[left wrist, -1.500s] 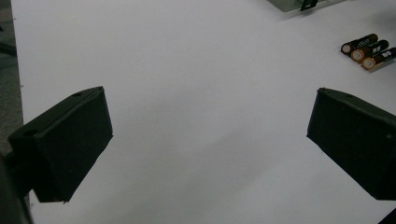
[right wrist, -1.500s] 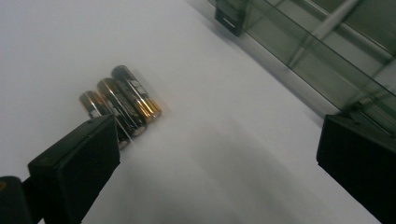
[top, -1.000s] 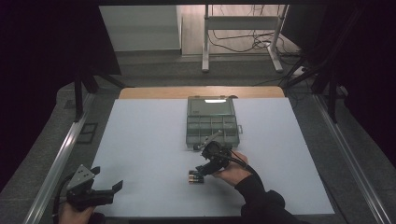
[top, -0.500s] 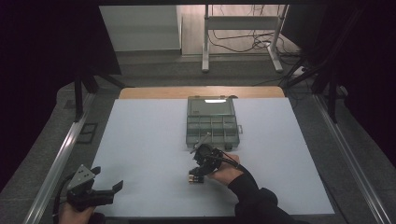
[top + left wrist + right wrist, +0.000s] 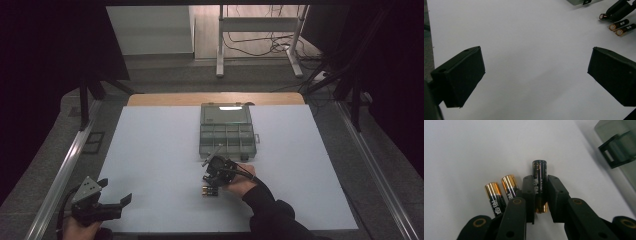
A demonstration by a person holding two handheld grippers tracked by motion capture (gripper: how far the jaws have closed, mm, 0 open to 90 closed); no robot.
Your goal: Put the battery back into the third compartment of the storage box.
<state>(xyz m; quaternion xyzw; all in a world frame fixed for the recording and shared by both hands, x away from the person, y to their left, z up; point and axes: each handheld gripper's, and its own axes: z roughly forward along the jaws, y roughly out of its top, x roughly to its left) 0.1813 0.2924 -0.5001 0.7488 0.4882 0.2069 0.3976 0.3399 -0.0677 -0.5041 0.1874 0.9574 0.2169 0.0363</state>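
Note:
Three black-and-gold batteries lie on the white table in front of the box. My right gripper point(image 5: 540, 182) is shut on the rightmost battery point(image 5: 539, 173), with its pads pressing both sides; the jaws have just been closing on it. The other two batteries point(image 5: 495, 197) lie side by side just left of it. In the high view the right gripper point(image 5: 208, 184) sits over the batteries point(image 5: 210, 191). My left gripper point(image 5: 114, 191) rests at the table's near left corner, open with nothing between its jaws point(image 5: 536, 70).
A grey compartment box point(image 5: 227, 131) with its lid raised stands at the middle of the table, just beyond the right hand; its latch point(image 5: 616, 150) is close to the gripper's right. The table has metal rails point(image 5: 65, 170) along both sides.
The right gripper has edged left and toward the near edge, down onto the batteries, and closed on one. The left gripper has not moved.

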